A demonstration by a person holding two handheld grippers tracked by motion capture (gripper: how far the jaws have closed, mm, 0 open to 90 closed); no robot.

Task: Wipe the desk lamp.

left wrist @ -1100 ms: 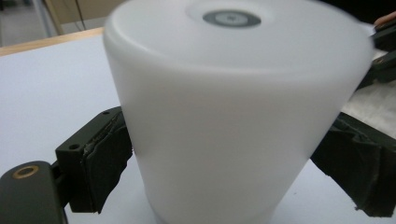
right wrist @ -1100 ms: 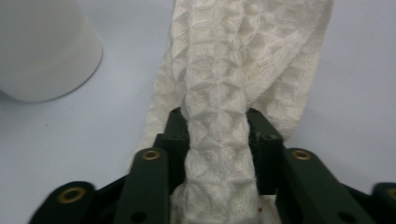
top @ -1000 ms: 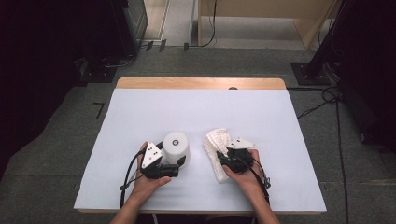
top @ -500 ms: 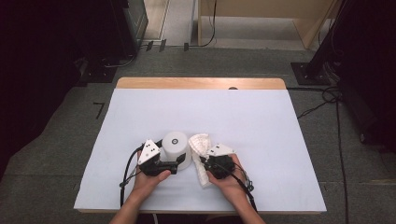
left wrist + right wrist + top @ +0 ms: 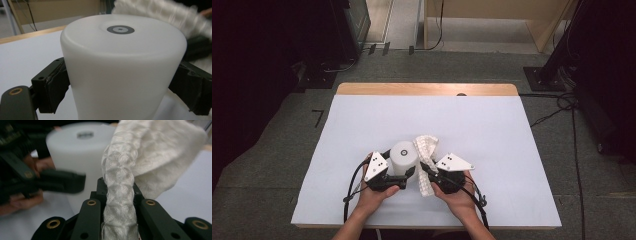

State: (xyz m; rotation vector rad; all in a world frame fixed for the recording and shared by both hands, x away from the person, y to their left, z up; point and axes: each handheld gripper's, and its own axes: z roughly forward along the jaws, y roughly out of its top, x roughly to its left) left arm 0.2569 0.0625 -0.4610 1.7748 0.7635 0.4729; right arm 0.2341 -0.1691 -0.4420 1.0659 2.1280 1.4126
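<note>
A white cylinder (image 5: 403,156) with a small grey ring on its top stands upright on the white table cover (image 5: 492,125). My left gripper (image 5: 407,173) has just been closing, and its pads (image 5: 53,87) press on the cylinder's (image 5: 122,70) two sides low down. My right gripper (image 5: 425,171) is shut on a white knitted cloth (image 5: 426,145). The cloth (image 5: 155,157) rises bunched from between the jaws (image 5: 117,187) and flops over beside the cylinder (image 5: 75,150), close to its right side. The cloth (image 5: 162,12) is blurred behind the cylinder in the left gripper view.
The white cover spans the table, with a strip of bare wood (image 5: 427,89) at the far edge. Grey carpet floor (image 5: 462,65) surrounds it, with dark equipment at the left and cables (image 5: 562,107) at the right. Both hands sit near the table's front edge.
My right gripper has moved left and a little up with the cloth, from apart to right beside the cylinder. The left gripper and the cylinder have stayed in place.
</note>
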